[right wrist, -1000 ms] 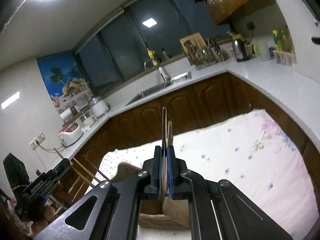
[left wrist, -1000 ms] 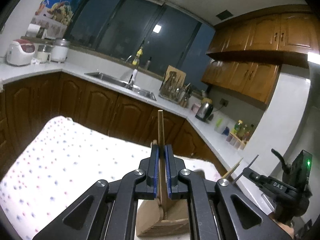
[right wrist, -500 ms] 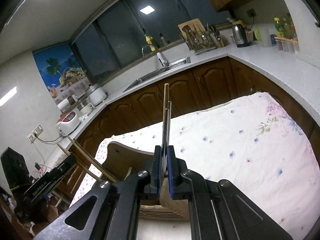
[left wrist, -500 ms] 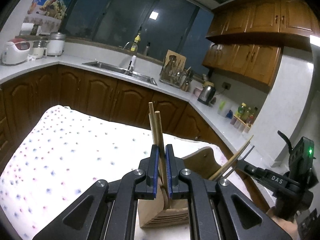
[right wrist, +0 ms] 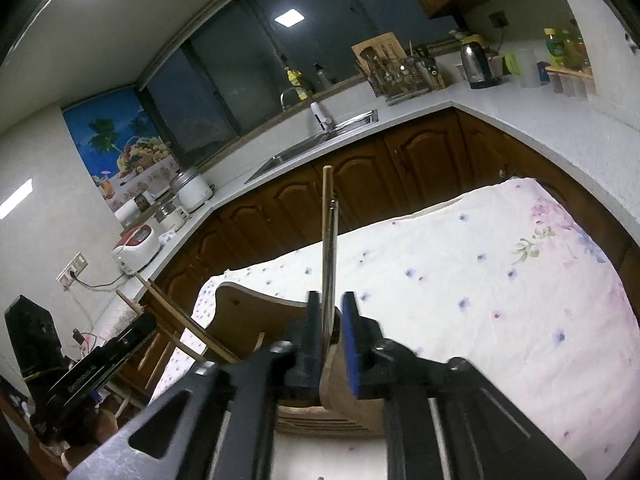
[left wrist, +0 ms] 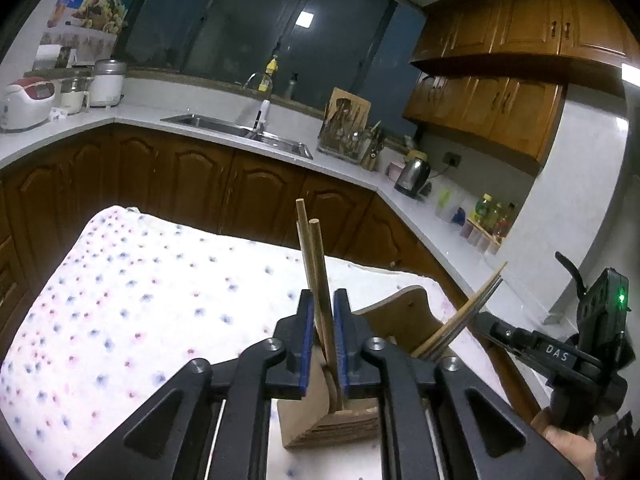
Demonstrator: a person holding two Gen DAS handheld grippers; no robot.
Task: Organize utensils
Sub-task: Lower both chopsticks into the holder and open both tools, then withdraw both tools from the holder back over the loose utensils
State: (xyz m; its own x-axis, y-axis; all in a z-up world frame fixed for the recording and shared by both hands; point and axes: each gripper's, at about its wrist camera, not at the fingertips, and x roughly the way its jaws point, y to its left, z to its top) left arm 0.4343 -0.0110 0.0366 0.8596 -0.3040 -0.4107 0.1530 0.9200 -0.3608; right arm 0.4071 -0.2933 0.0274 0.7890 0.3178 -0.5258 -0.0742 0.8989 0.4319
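Both grippers stand low over the brown wooden utensil holder [left wrist: 332, 420], which sits on the table covered with a white cloth with small blue and pink flowers [left wrist: 132, 304]. I think the step in hand is the dropping of utensils into this holder.

The left gripper [left wrist: 320, 340] has its blue-padded fingers [left wrist: 306, 336] close together around two thin round wooden chopsticks [left wrist: 316, 280]. Their lower ends go down into the holder. The gap looks a little wider than the sticks, so I cannot tell if they are clamped or already loose.

The right gripper [right wrist: 331, 340] has its fingers clearly parted. Between them rise a slim metal utensil handle [right wrist: 330, 264] and one pale wooden stick [right wrist: 327, 216]. They seem to stand free in the holder, leaning on one finger.

The holder is of smooth wood with a curved back plate [right wrist: 248, 312] and layered edges at the front. The sticks are matt and straight; the metal handle is shiny and flat.

For the next move, I judge each gripper should open fully and lift straight up, so that no finger catches a stick and tips the light holder.
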